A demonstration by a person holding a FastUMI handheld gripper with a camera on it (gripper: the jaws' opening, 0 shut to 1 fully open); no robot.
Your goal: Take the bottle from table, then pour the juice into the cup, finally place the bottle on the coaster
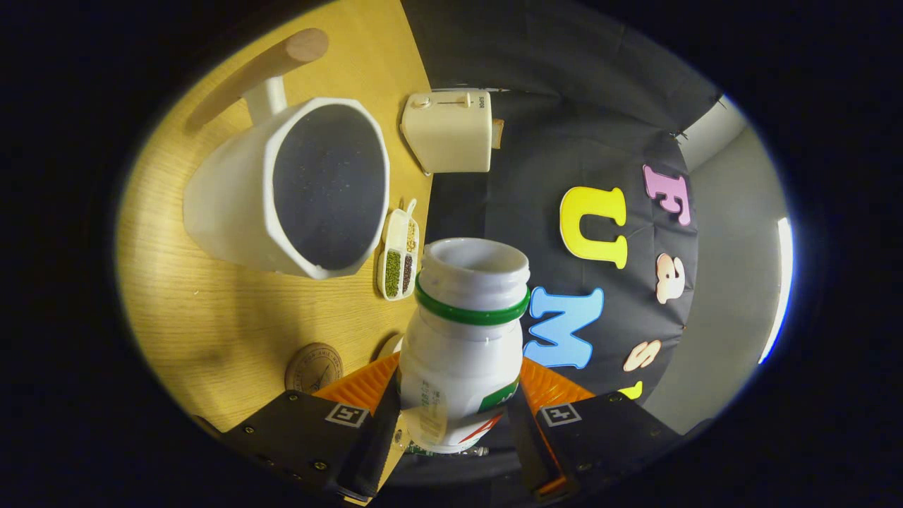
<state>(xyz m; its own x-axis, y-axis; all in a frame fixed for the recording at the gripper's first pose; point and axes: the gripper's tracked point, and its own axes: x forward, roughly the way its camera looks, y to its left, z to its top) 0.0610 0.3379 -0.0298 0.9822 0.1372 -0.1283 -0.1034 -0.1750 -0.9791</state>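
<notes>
A white bottle with a green neck ring and no cap sits between my fingers, and my gripper is shut on its body. The whole view is rolled over, so the bottle is tipped and its open mouth points toward the white cup. The cup, with a dark inside and a wooden handle, stands on the wooden table just beyond and beside the bottle's mouth. A round cork coaster lies on the table close to one finger. No liquid can be seen leaving the bottle.
A cream toaster stands at the table's far edge past the cup. A small divided dish of seeds lies between the cup and the bottle's mouth. The booth's black cloth wall hangs behind.
</notes>
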